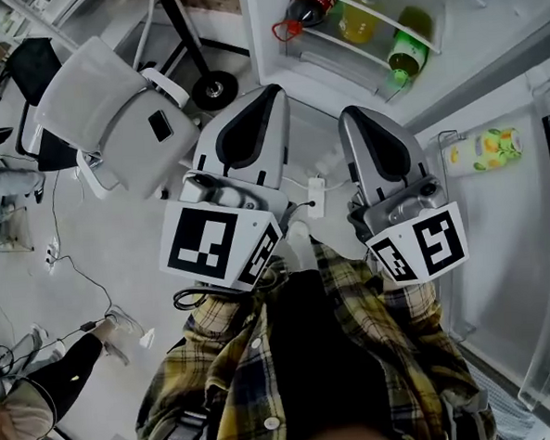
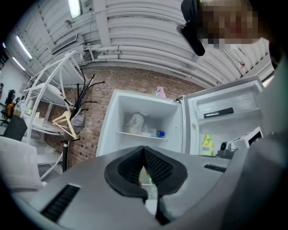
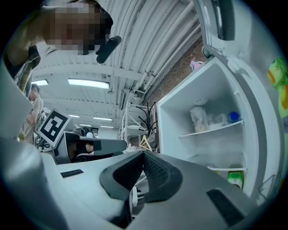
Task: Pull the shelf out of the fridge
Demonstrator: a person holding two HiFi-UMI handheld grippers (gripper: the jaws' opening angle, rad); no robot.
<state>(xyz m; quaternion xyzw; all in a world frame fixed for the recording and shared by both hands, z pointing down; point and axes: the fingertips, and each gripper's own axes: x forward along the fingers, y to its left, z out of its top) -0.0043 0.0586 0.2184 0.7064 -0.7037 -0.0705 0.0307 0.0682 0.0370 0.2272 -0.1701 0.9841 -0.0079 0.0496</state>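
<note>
The shelf [image 2: 141,134] sits inside the open fridge [image 2: 112,121], seated across the upper compartment, far ahead of both my claws. A white bag [image 2: 135,122] and a blue-capped container [image 2: 160,133] rest on it. From the right gripper view the same shelf [image 3: 211,129] runs across the cavity with the bag [image 3: 198,117] on its left part, and a lower shelf [image 3: 227,168] beneath it has a green bottle [image 3: 234,179] at its front edge. The fridge door [image 2: 225,112] hangs open on the right, with a yellow juice carton [image 2: 207,144] in its rack.

Neither claw is near the shelf. My left gripper [image 2: 144,150] has its jaws pressed together at the tips with nothing between them. My right gripper [image 3: 144,155] is likewise fully closed and empty.

In the head view both are held side by side, the left gripper [image 1: 272,92] and the right gripper [image 1: 352,112] pointing away from a plaid shirt [image 1: 237,356]. Beyond their tips a door rack [image 1: 374,18] holds a cola bottle [image 1: 304,8], a yellow bottle [image 1: 360,18] and a green bottle [image 1: 404,58].

To the left stand a white chair [image 1: 110,113] and the round base of a coat stand [image 1: 213,88]. A wooden hanger [image 2: 65,126] hangs before the brick wall [image 2: 103,90] left of the fridge. Another person [image 1: 44,387] is at the near left.
</note>
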